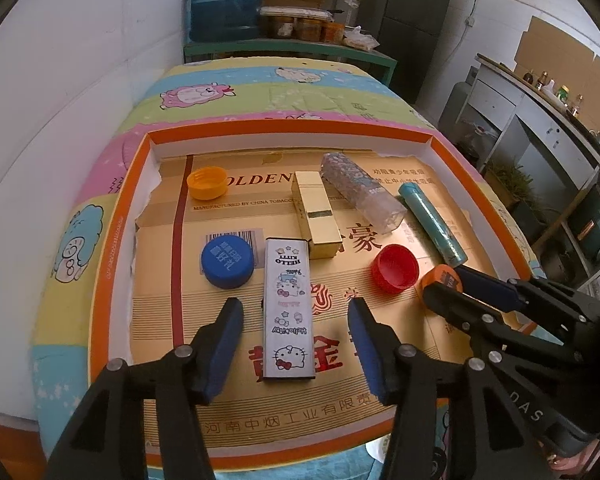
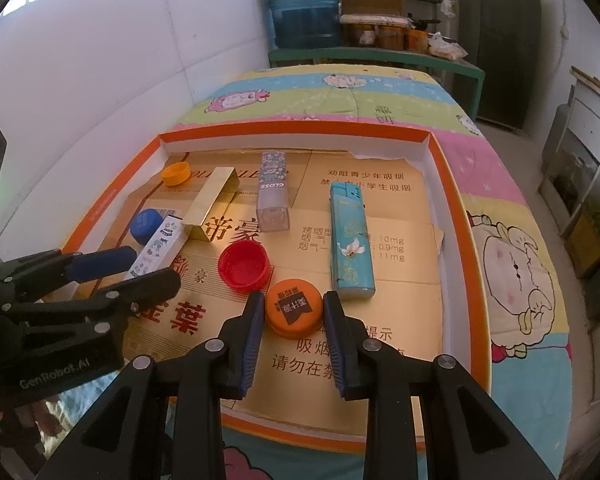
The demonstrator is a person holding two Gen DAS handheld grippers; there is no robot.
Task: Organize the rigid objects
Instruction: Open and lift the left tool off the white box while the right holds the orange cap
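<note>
An orange-rimmed tray (image 1: 120, 216) lined with gold cardboard holds the objects. My left gripper (image 1: 296, 312) is open, its fingers either side of the white Hello Kitty box (image 1: 288, 312), not touching it. My right gripper (image 2: 294, 312) is shut on the orange cap (image 2: 294, 310), which rests on the cardboard; it also shows in the left wrist view (image 1: 440, 278). Nearby lie a red cap (image 2: 244, 264), a blue cap (image 1: 227, 262), a yellow-orange cap (image 1: 207, 182), a gold box (image 1: 316, 214), a clear gloss box (image 2: 274, 190) and a teal lighter (image 2: 350, 240).
The tray (image 2: 460, 216) sits on a cartoon-print quilt (image 2: 512, 248). A white wall runs along the left. Behind stand a blue water jug (image 2: 302, 4), a shelf with jars and a dark fridge (image 1: 408, 20). Cabinets line the right side.
</note>
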